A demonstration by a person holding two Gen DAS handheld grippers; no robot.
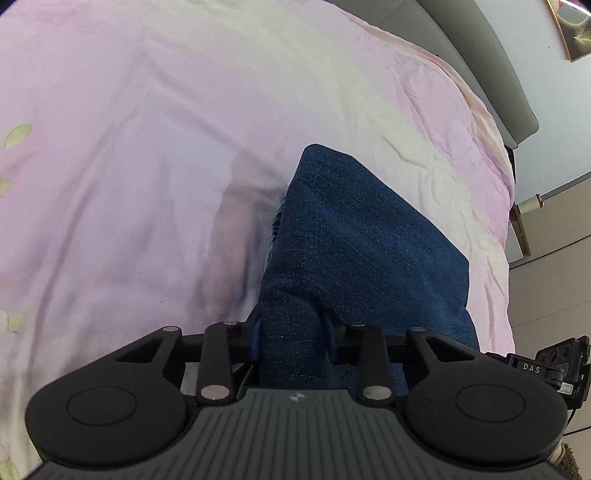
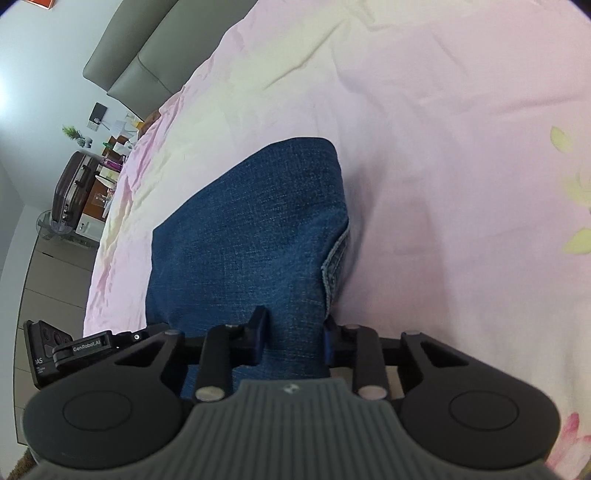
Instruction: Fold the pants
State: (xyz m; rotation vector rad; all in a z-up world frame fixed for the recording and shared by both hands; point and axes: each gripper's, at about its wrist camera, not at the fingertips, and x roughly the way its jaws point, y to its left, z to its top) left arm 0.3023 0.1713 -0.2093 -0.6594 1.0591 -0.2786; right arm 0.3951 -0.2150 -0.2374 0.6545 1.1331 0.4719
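A bed [image 1: 147,147] fills both views, covered with a pale pink sheet [image 2: 443,110] that has soft creases and a print of light green leaves [image 2: 561,138] near its edge. In the left wrist view a grey padded headboard [image 1: 491,55] runs along the bed at 1 o'clock, with a pale wall behind it and the corner of a framed picture [image 1: 572,33] at 2 o'clock. In the right wrist view the same headboard lies at 11 o'clock, and at 9 o'clock there is a dark suitcase [image 2: 72,188] beside a crowded small table [image 2: 110,162] with a little plant [image 2: 72,133] above it.

The pants [image 1: 362,240], of dark blue denim, lie folded on the sheet near the bed's side edge and reach from the middle of each view down to 6 o'clock. A stitched hem [image 2: 334,258] shows on their edge in the right wrist view.

The left claw [image 1: 293,332] is closed tightly on a bunched fold of the pants, the cloth pressed between its fingers. The right claw [image 2: 295,332] is also closed on a fold of the pants. The cloth hides most of both finger pairs, and the black claw bodies cover the lower part of each view.
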